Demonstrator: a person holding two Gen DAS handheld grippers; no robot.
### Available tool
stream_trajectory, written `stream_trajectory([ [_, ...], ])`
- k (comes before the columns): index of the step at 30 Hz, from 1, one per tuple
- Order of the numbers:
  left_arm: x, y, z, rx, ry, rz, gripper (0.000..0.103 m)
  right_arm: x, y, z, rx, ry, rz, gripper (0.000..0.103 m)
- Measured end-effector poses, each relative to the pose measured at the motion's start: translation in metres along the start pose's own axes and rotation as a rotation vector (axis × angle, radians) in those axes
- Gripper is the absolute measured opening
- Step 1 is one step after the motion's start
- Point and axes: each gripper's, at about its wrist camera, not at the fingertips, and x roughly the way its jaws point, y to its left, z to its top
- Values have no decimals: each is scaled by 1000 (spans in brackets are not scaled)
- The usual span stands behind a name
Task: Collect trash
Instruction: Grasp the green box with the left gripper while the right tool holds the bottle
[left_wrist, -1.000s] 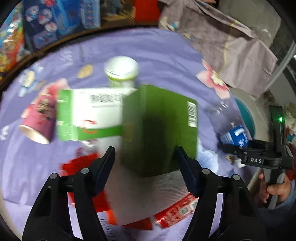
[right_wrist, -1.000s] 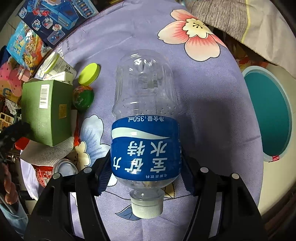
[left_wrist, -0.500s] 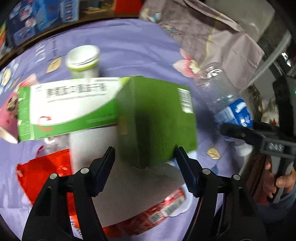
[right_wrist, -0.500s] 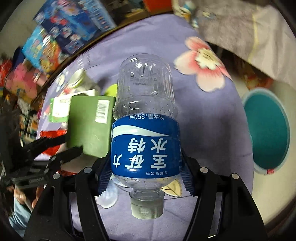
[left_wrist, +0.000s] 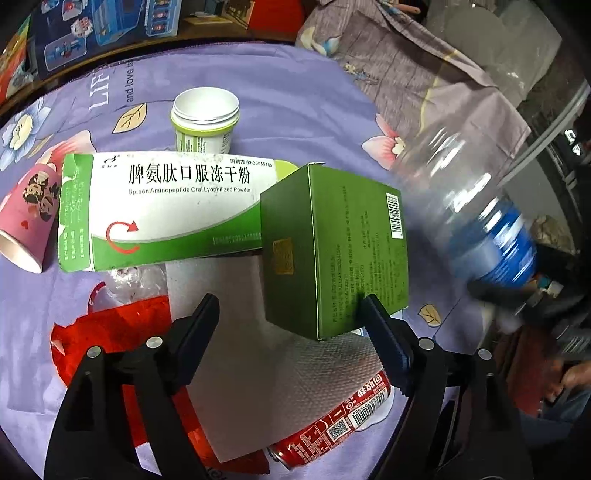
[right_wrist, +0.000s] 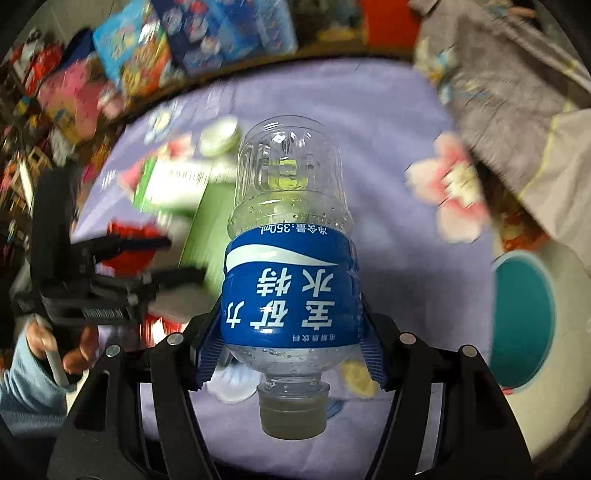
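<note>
Gripping a clear bottle (right_wrist: 290, 258) by its blue label, cap toward the camera, the right claw (right_wrist: 290, 339) holds it above the purple tabletop (right_wrist: 399, 266); a teal bin (right_wrist: 524, 317) sits to the right. The left claw (left_wrist: 288, 321) stands open, its jaws having just been widening. A green box (left_wrist: 332, 251) lies between them, the right finger at its near edge, the left finger clear of it. Under the box lies a white sheet (left_wrist: 258, 369), with a red can (left_wrist: 343, 424) near and red wrappers (left_wrist: 122, 332) left. Farther off are a medicine carton (left_wrist: 166, 206), a white jar (left_wrist: 205, 122) and a pink cup (left_wrist: 26, 218).
</note>
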Motion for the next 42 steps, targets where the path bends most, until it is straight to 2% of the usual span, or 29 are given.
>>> stream_trajectory([
  [2, -2, 2, -3, -6, -1, -10, 85, 14, -7, -4, 31, 35, -11, 61],
  [6, -6, 1, -5, 8, -5, -2, 85, 39, -24, -14, 85, 101, -22, 61],
  [9, -2, -6, -1, 18, 0, -16, 85, 50, -29, -15, 96, 119, -27, 61],
  [23, 62, -14, 30, -94, 121, -215, 89, 61, -50, -25, 144, 133, 32, 61],
  [24, 65, -16, 31, -101, 120, -211, 89, 61, -50, -25, 143, 131, 35, 61],
  [25, 65, -20, 33, -102, 109, -203, 81, 61, -51, -25, 143, 130, 38, 61],
  [29, 56, -34, 38, -90, 67, -164, 69, 56, -60, -33, 153, 119, 51, 61],
  [32, 48, -47, 43, -53, 29, -91, 66, 51, -69, -37, 174, 101, 57, 61],
  [34, 45, -60, 43, 8, 28, -45, 67, 46, -77, -41, 192, 87, 53, 61],
  [36, 48, -64, 44, 23, 43, -24, 67, 43, -85, -46, 214, 80, 52, 61],
  [39, 50, -71, 47, 28, 39, 9, 75, 38, -100, -55, 245, 73, 53, 61],
  [41, 49, -76, 50, 16, 32, 6, 87, 37, -104, -55, 255, 63, 57, 61],
  [42, 47, -78, 51, 13, 25, 11, 88, 36, -106, -56, 257, 58, 58, 61],
])
